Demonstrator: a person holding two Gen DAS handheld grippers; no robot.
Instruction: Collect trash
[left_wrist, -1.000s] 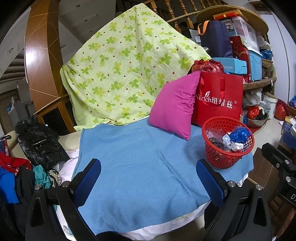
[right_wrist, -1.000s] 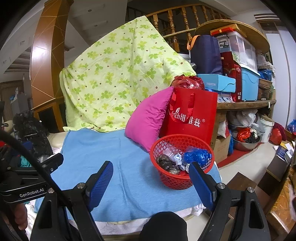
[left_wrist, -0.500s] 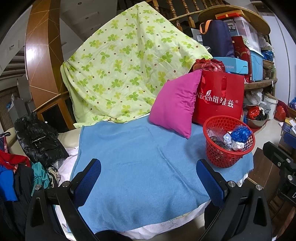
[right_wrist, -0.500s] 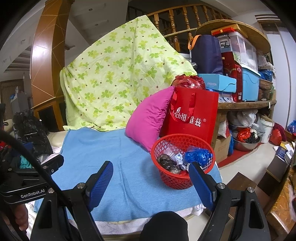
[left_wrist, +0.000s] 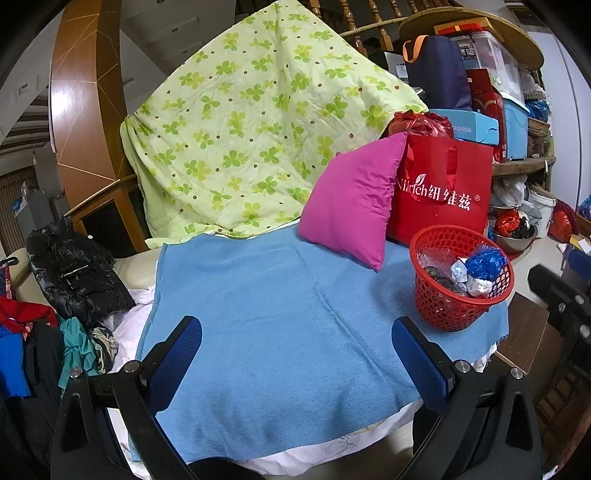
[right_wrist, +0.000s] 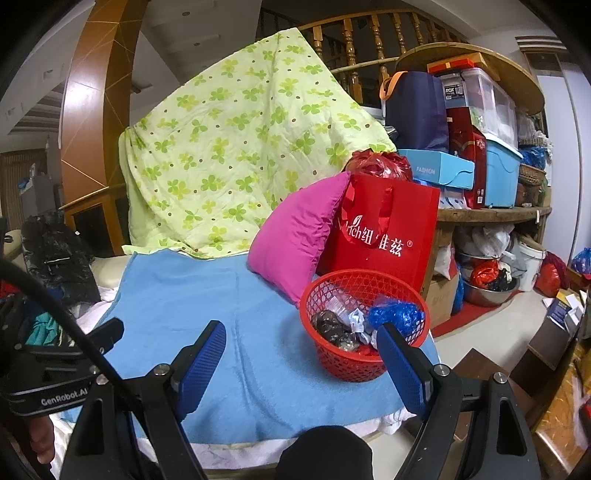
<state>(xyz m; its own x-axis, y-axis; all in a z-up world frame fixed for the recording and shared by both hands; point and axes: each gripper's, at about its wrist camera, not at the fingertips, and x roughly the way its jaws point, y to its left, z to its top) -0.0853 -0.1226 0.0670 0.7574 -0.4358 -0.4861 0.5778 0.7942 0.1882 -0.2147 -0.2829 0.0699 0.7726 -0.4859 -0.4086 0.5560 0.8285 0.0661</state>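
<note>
Cluttered storage room, blue blanket (left_wrist: 280, 317) over bed. Left: black jacket (left_wrist: 74, 273), clothes heap. Middle: green clover quilt (left_wrist: 258, 140), pink pillow (left_wrist: 351, 199) leaning on red bag (left_wrist: 443, 188). Right: red basket (left_wrist: 461, 306) on blanket corner, crumpled wrappers (right_wrist: 354, 321) inside. Left gripper (left_wrist: 295, 365) jaws wide, empty. Right gripper (right_wrist: 301, 358) jaws wide, empty, near basket.

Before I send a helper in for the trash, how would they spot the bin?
Find the blue towel spread over the seat. At its right front corner, in front of the tall red gift bag and beside the pink pillow, stands a small red mesh basket. It alone is open-topped, holding crumpled wrappers and blue plastic.
</note>
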